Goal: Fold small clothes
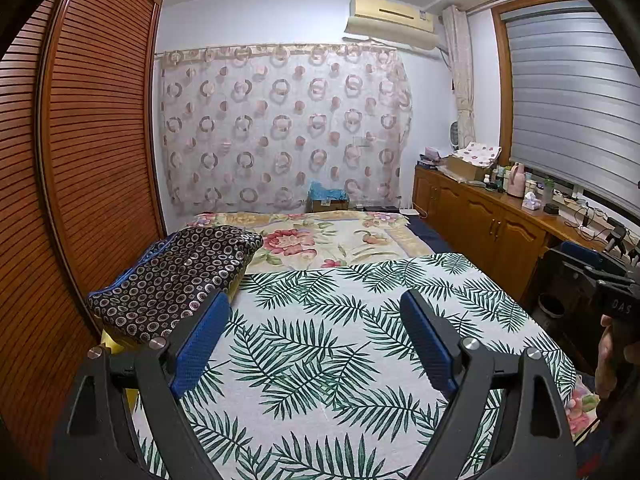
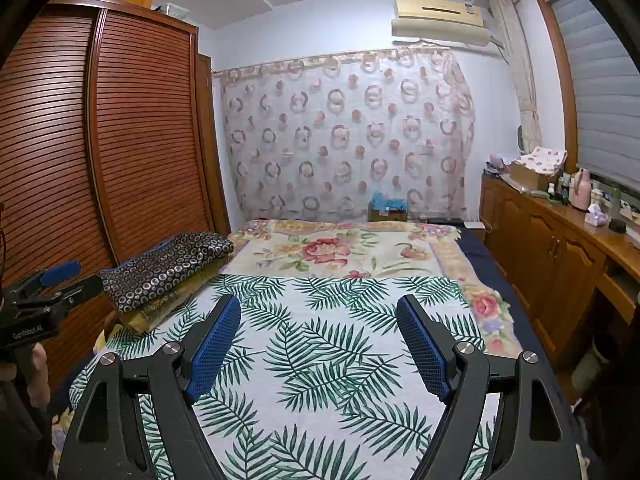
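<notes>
The folded dark ring-print garment [image 1: 176,276] lies on a yellowish one at the bed's left edge, by the wardrobe [image 1: 88,160]. Left tool [image 1: 316,344] and right tool [image 2: 320,344] hover over the leaf-print cloth [image 1: 340,340], both wide open and empty. Advice: pinch one garment edge only. Stack depth is hidden; near bed edge cut off.

clothes: dark ring-patterned garment [image 1: 176,276] | folded, atop a yellowish one | bed's left edge, on leaf-print sheet [image 1: 340,344]
</notes>
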Available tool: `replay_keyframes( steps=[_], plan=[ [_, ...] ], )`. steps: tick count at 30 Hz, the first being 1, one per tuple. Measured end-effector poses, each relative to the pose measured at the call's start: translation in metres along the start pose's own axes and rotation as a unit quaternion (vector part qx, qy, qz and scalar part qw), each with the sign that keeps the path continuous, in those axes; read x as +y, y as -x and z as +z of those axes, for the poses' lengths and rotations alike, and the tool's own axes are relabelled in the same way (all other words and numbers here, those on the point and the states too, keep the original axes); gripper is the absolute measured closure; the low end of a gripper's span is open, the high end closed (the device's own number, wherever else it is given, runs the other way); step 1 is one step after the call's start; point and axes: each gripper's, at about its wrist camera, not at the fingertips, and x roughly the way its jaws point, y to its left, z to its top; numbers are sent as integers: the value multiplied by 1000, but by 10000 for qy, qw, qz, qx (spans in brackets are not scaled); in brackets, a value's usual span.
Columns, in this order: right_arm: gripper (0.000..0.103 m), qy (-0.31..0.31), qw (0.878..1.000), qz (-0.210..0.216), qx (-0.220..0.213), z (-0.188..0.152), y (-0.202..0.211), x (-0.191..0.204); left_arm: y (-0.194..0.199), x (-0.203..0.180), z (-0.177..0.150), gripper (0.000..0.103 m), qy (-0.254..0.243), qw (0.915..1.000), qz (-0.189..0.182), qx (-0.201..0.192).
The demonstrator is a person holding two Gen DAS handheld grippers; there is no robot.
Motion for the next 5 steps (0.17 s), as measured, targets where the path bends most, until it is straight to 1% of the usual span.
replay_keyframes(
  steps=[5],
  plan=[
    [21,-12,10000,-12,-18,0,-1,-1,0,0,0,15,-6,10000,2,6]
  ],
)
